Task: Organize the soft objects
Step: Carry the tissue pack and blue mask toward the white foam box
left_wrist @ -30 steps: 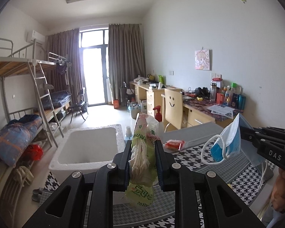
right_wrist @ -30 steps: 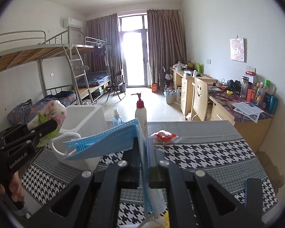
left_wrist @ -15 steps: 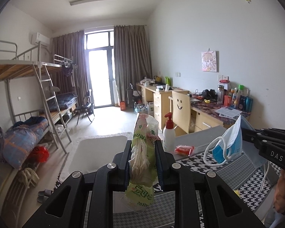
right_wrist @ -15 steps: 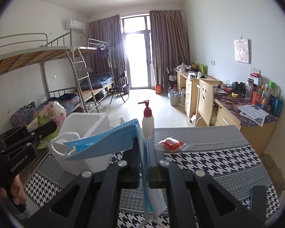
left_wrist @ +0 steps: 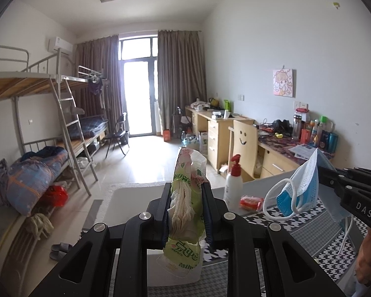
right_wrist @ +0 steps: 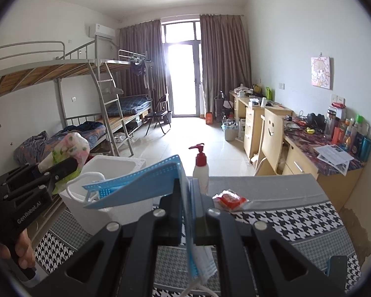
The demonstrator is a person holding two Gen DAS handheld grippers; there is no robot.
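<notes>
My left gripper (left_wrist: 186, 193) is shut on a tissue pack (left_wrist: 187, 198) in green and pink wrap, held upright above the white foam box (left_wrist: 136, 193). The pack also shows in the right wrist view (right_wrist: 69, 151), over the foam box (right_wrist: 116, 168). My right gripper (right_wrist: 186, 190) is shut on a blue face mask (right_wrist: 146, 185), held above the table beside the box. The mask also shows in the left wrist view (left_wrist: 301, 185), hanging with its white ear loops.
A pump bottle with a red top (right_wrist: 200, 170) and a red packet in clear wrap (right_wrist: 231, 199) sit on the houndstooth tablecloth (right_wrist: 296, 222). Bunk beds (right_wrist: 61, 74) stand to the left, desks and a smiley-face chair (right_wrist: 272, 133) to the right.
Both grippers have risen with their loads; the views tilted upward, so the foam box and table sit lower in frame. The grips have not changed.
</notes>
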